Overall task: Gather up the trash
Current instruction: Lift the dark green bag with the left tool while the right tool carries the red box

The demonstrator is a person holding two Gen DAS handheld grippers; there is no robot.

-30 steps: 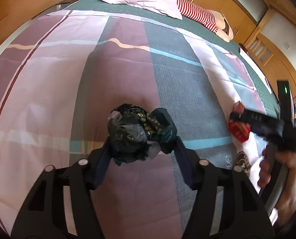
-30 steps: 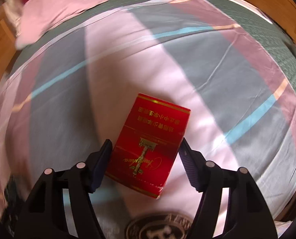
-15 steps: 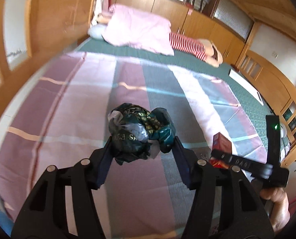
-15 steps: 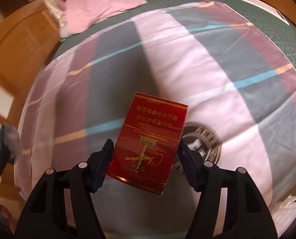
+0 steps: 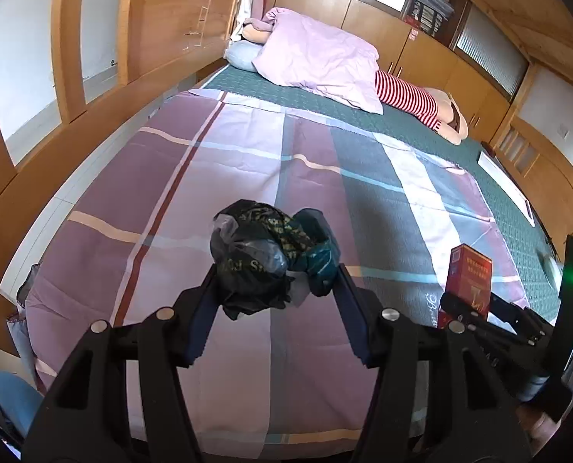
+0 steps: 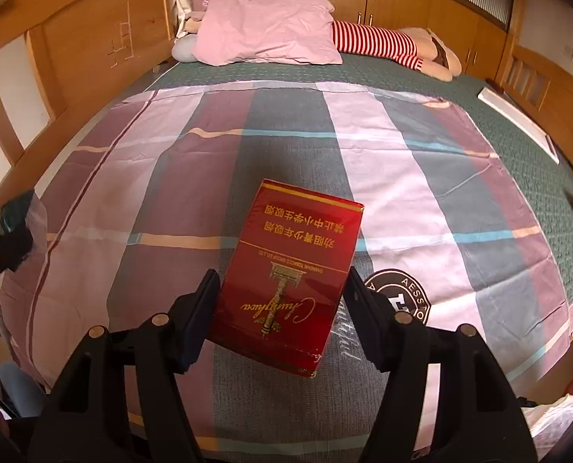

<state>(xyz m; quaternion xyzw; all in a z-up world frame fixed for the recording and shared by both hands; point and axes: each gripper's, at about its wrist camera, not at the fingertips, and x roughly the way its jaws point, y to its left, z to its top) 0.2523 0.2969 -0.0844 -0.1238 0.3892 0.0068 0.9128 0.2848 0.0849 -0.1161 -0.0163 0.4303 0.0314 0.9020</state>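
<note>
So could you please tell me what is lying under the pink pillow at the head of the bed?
A striped plush toy sticks out from beneath the pink pillow, beside a grey cushion. Whatever else the pillow covers is hidden.

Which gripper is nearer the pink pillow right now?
Neither clearly. The left gripper, shut on the crumpled bag, and the right gripper, shut on the red box, both sit at the bed's opposite end from the pink pillow.
</note>
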